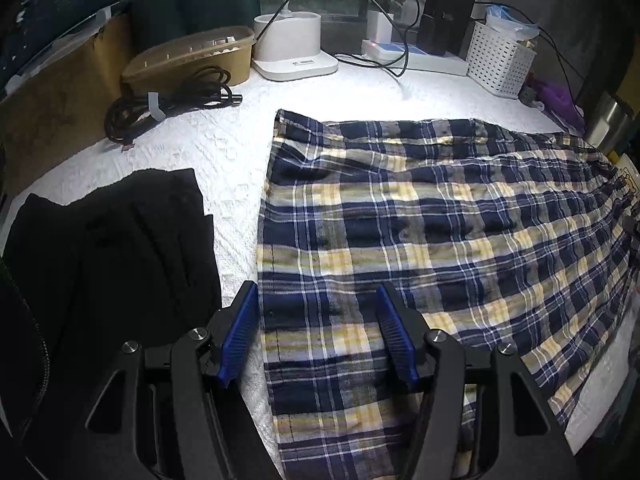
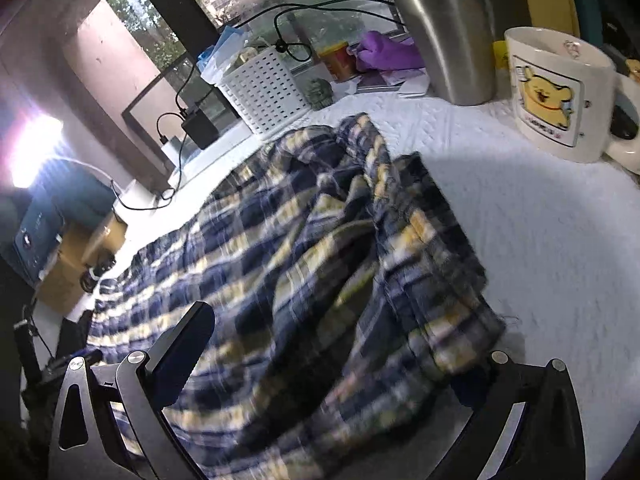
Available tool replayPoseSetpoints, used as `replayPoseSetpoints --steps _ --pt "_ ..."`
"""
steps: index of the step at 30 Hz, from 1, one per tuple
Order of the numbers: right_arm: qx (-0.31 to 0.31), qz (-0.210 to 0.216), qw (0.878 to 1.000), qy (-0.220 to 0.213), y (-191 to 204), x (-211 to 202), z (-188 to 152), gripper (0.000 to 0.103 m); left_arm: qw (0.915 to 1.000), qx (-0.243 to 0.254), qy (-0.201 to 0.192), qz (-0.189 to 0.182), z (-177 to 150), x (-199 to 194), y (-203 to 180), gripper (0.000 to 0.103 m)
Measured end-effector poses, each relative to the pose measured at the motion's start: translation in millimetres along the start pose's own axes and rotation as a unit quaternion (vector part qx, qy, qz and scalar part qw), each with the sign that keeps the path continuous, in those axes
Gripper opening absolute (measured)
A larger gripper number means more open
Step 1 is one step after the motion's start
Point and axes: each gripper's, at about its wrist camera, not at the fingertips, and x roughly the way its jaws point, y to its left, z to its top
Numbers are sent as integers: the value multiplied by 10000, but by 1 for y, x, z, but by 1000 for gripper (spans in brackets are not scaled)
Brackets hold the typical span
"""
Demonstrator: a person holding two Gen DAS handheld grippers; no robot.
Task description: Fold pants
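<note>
Plaid pants (image 1: pixel 420 232) lie spread on the bench (image 1: pixel 224 152), bunched at one end, folding barely begun; left claw (image 1: pixel 316 336) and right claw (image 2: pixel 340 364) gape, gripping nothing.

The plaid pants (image 1: pixel 420 240) run off the bottom edge of the left wrist view, and their right end slips behind the dark rim there. In the right wrist view the cloth is smeared by motion blur, so its check pattern cannot be read clearly. It covers the right finger of the right tongs (image 2: pixel 332 356); only the left finger (image 2: pixel 180 356) shows, so whether they are closed cannot be told. The black garment (image 1: pixel 112 280) is cut off at the left and bottom edges. The steel tumbler (image 2: pixel 444 28) is cropped at the top. The mug (image 2: pixel 560 92) has small print under its cartoon, too tiny to read.
</note>
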Motion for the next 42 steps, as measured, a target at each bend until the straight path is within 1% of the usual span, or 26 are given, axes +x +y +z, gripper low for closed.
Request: replayPoseSetpoints --steps 6,8,9,10,11,12,13,14,15,18,21,25,31,34,37,42 --pt "38 349 9993 -92 5 12 7 103 9999 107 -23 104 -1 -3 -4 60" --pt "176 568 9981 -148 2 15 12 102 9999 93 -16 133 -2 -4 -6 60" --pt "202 627 9977 -158 1 16 14 92 9999 103 -20 120 -2 -4 -5 60" --pt "226 654 9975 -162 0 18 15 72 9999 102 -24 125 -2 -5 -6 60" --pt "300 699 9970 -135 -4 20 17 62 9998 111 -30 133 -3 -5 -7 60" --pt "393 734 9965 -107 -8 22 17 47 9998 123 -35 146 -3 -6 -8 60" --pt "558 793 9952 -96 -15 24 16 37 9998 132 -42 165 -3 -7 -9 60" --pt "657 882 9939 -118 -19 24 16 32 9997 132 -46 176 -3 -7 -9 60" --pt "743 1017 9919 -152 -24 22 17 20 9997 129 -46 181 -3 -8 -10 60" --pt "680 1093 9912 -294 -26 14 18 12 9996 156 -55 211 -3 -10 -13 60" --pt "511 1016 9926 -426 -26 4 20 11 9994 246 -111 197 -1 -15 -20 60" --pt "457 948 9931 -514 -34 -8 23 10 9990 361 -173 186 1 -20 -30 60" --pt "375 630 9943 -772 -52 -38 25 10 9986 427 -300 124 3 -28 -44 60" --pt "367 551 9940 -871 -59 -50 25 10 9983 417 -402 44 4 -31 -50 60" --pt "343 489 9938 -943 -61 -58 24 10 9982 424 -423 -28 5 -30 -57 60" --pt "280 500 9935 -979 -53 -66 23 10 9977 470 -478 -134 3 -34 -60 60"
